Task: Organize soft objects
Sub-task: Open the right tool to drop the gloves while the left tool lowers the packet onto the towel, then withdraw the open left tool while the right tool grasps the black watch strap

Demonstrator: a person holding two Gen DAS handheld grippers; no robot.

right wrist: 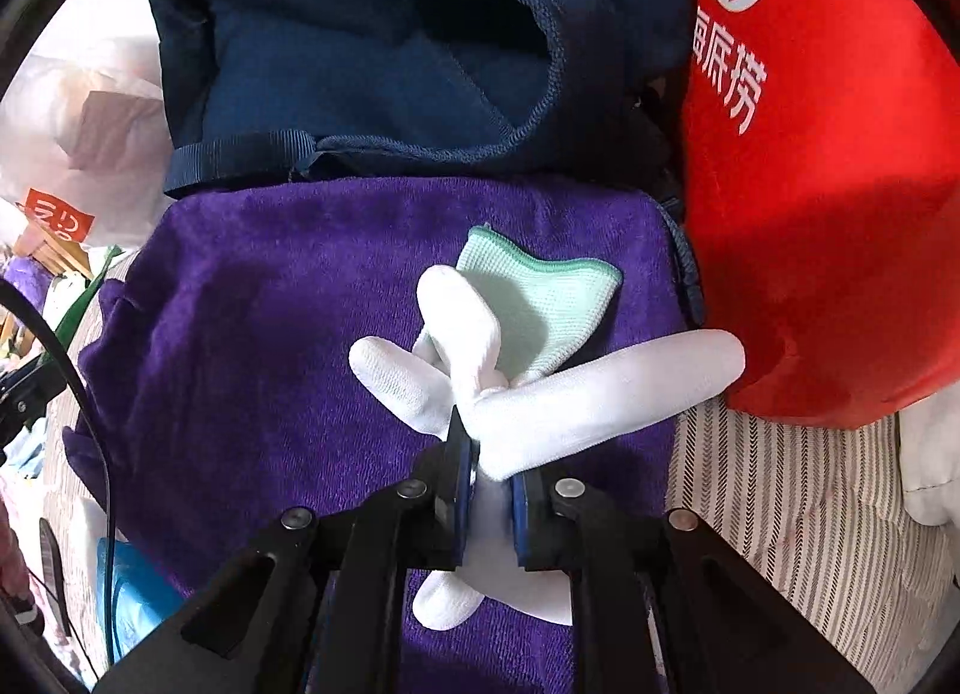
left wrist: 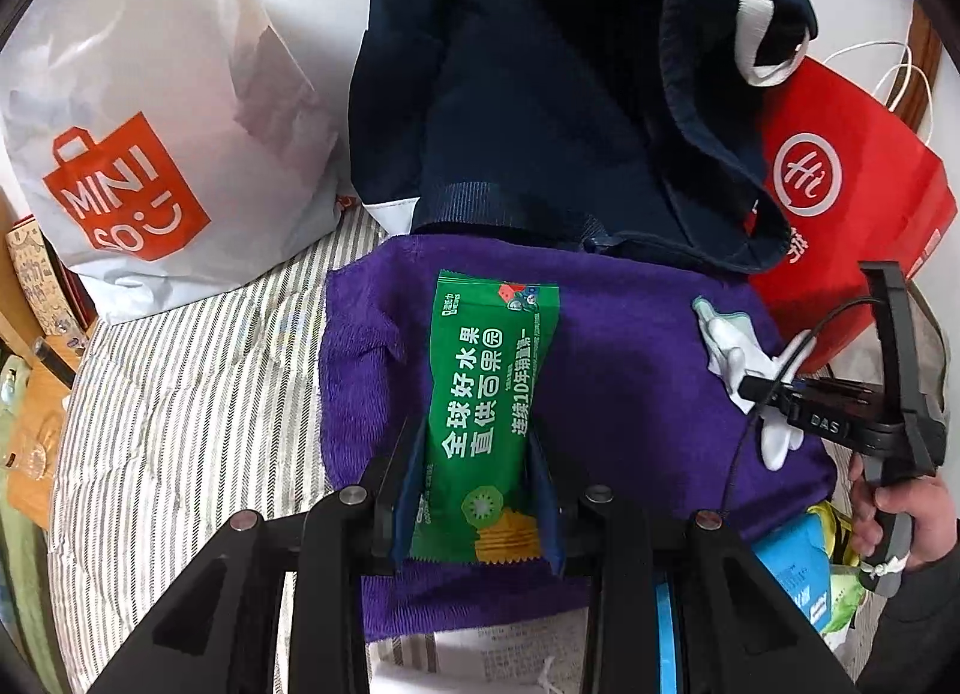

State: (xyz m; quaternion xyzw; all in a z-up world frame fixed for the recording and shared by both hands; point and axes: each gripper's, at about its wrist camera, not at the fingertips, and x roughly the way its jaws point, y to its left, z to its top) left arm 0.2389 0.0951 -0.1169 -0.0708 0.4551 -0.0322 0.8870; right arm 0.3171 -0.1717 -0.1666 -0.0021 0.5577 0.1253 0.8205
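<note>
Left wrist view: the left gripper [left wrist: 480, 490] is clamped on a green snack packet [left wrist: 487, 406] printed with a kiwi slice, its blue pads pressing both long edges of the packet's lower end. The packet lies lengthwise over a purple towel [left wrist: 630, 370] spread on a striped bedsheet [left wrist: 192, 394]. Behind the towel sits a navy garment [left wrist: 540, 112], flanked by a white Miniso bag [left wrist: 150, 112] and a red paper bag [left wrist: 852, 196]. At the right, a hand [left wrist: 900, 520] holds the right gripper over a white glove [left wrist: 729, 358].

Right wrist view: the right gripper [right wrist: 489, 508] has its pads close together with the white glove's [right wrist: 576, 400] fabric pinched between them; the glove, with its mint-green cuff, rests on the purple towel [right wrist: 270, 334], just beside the red paper bag [right wrist: 828, 214]
</note>
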